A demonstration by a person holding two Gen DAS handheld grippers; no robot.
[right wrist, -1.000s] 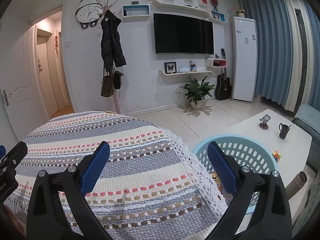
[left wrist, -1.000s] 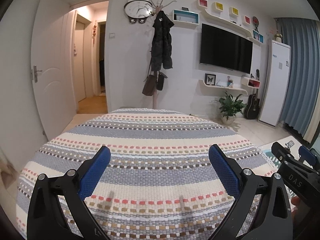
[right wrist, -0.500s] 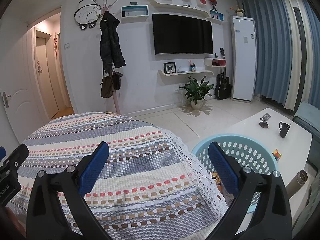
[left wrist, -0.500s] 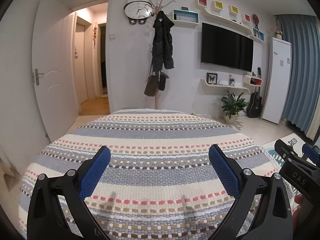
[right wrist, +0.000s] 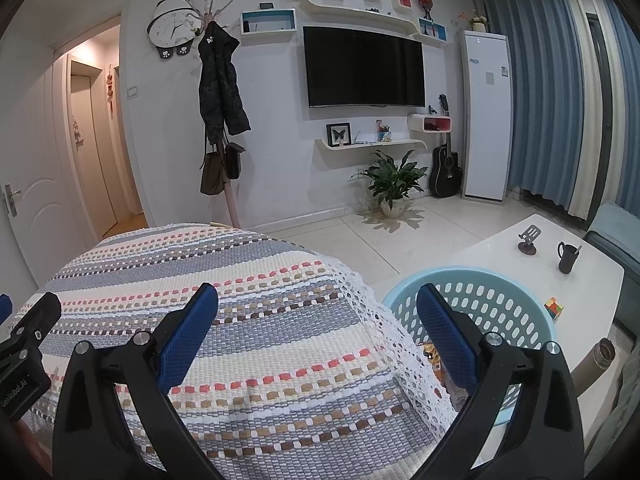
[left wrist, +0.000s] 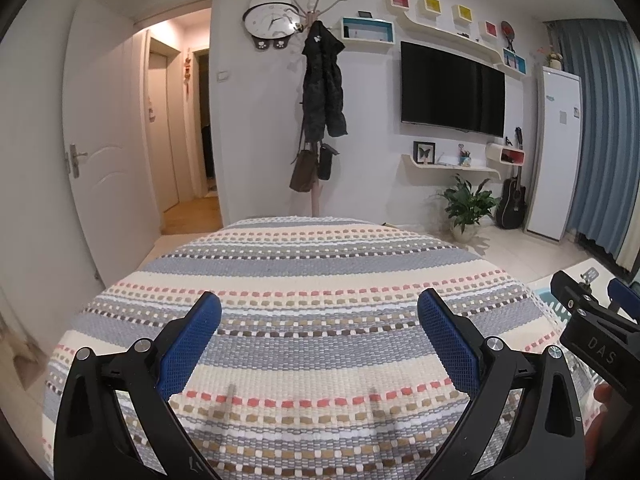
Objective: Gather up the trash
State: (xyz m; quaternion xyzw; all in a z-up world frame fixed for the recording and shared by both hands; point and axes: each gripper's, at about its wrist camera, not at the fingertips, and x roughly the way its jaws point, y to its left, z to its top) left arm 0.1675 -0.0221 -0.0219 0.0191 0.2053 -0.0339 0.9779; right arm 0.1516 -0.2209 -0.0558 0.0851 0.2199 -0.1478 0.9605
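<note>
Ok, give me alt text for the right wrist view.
The open right gripper hovers empty above a striped cloth, with a light blue basket holding some wrappers just to its right. Behind are a white table, TV and coat rack.

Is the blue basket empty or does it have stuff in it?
Not empty: wrappers show inside the basket, partly hidden by the right tool.

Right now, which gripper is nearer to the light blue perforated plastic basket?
Right. The right gripper hangs by the light blue perforated plastic basket, one finger overlapping its rim. The left gripper is further left, over the striped woven cloth.
</note>
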